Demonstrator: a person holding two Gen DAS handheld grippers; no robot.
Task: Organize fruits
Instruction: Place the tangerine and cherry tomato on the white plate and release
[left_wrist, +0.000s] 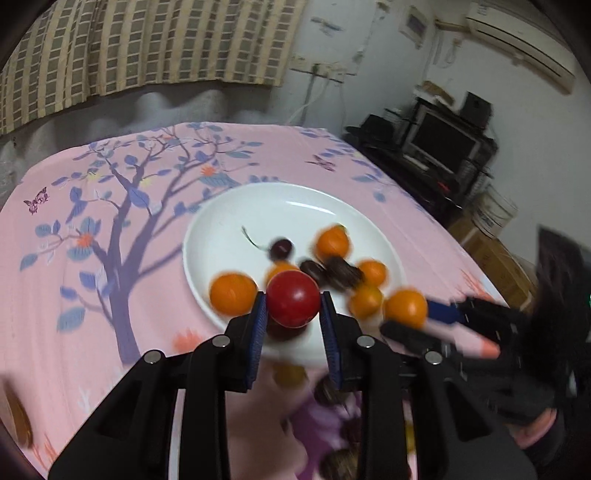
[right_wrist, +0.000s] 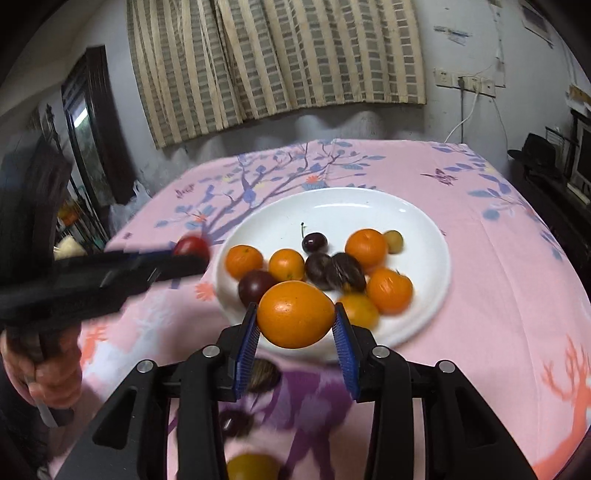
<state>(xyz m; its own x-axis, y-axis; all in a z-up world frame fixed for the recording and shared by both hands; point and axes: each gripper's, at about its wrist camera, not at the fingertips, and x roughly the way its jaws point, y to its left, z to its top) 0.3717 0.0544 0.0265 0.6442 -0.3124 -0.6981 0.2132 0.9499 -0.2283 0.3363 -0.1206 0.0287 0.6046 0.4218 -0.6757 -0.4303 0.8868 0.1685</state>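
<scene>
Left gripper (left_wrist: 293, 308) clamped on round red fruit (left_wrist: 293, 299); right gripper (right_wrist: 295, 317) clamped on glossy orange fruit (right_wrist: 294, 314). Risk: smooth skins slipping, rolling off white round plate (right_wrist: 424, 221).

Left gripper (left_wrist: 293, 308), right gripper (right_wrist: 295, 317): black angular frames, silver round bolts, ribbed blue pads on jaws.

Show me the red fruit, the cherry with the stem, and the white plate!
red fruit (left_wrist: 293, 299), left wrist view, middle of its front.
cherry (right_wrist: 314, 242), right wrist view, middle of its dark body.
white plate (right_wrist: 332, 206), right wrist view, bare far part.
</scene>
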